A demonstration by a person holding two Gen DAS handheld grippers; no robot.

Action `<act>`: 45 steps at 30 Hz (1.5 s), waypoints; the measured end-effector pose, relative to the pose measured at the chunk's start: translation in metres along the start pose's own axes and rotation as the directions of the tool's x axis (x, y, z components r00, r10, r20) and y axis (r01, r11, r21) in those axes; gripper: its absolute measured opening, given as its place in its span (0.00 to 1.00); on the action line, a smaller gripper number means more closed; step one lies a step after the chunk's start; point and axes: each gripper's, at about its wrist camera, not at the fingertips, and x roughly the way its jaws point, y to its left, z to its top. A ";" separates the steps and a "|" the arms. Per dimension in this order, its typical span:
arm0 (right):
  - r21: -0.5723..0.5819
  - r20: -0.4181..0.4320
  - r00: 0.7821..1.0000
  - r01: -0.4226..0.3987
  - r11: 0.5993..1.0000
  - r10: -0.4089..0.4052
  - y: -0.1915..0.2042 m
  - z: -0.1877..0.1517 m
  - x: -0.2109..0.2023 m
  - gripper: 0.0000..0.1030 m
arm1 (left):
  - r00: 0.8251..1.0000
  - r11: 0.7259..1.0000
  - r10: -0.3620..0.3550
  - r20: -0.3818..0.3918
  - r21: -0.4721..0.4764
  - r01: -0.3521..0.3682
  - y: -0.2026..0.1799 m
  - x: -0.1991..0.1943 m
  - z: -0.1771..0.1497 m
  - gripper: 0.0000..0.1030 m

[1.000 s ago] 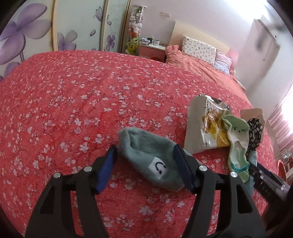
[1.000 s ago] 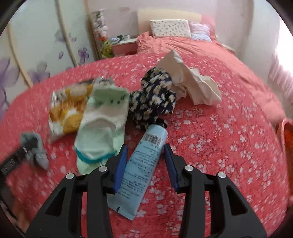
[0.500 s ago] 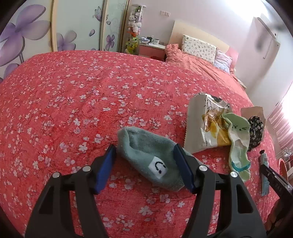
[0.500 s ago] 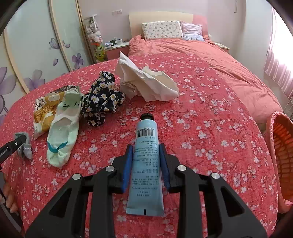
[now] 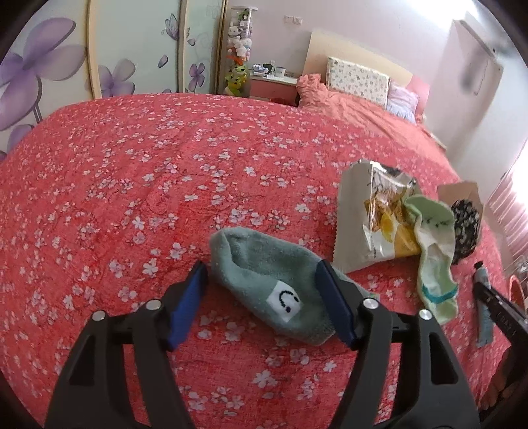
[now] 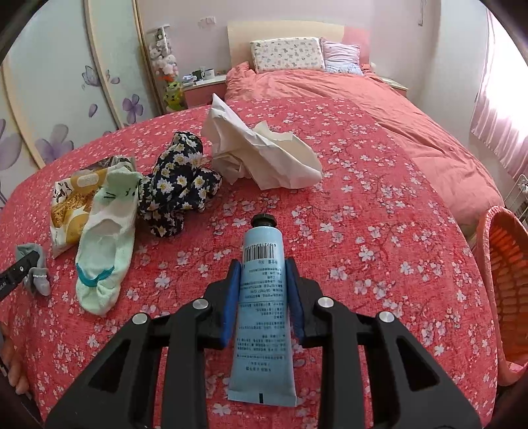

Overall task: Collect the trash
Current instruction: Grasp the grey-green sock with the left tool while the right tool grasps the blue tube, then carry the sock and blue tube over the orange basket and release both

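A red floral bedspread (image 6: 379, 211) covers the bed. At its head, a patterned pillow (image 6: 286, 54) leans against the cream headboard (image 6: 283, 29). Left of the headboard stands a pink nightstand (image 6: 201, 89); beside it, a clear tube of plush toys (image 5: 240, 49). Wardrobe doors (image 5: 49, 66) carry purple flowers.

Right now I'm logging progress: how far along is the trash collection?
Nothing visibly binned yet. In hand: right gripper clamps the blue tube; the orange basket sits right. Left gripper straddles the teal sock, open. Left: snack bag and crumpled paper.
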 end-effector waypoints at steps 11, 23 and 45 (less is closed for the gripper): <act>-0.015 -0.001 1.000 0.010 1.000 -0.010 0.000 -0.001 0.000 0.27 | 1.000 0.999 -0.011 -0.017 0.053 0.012 -0.029 -0.005 -0.013 0.68; -0.015 0.000 1.000 -0.012 1.000 0.012 -0.007 -0.008 -0.006 0.27 | 0.999 0.991 -0.054 -0.006 0.123 0.054 -0.060 -0.005 -0.018 0.17; 0.035 0.163 0.986 -0.040 0.999 0.034 -0.058 -0.009 -0.087 0.27 | 0.974 0.972 -0.171 0.151 0.189 0.142 -0.084 -0.102 0.000 0.08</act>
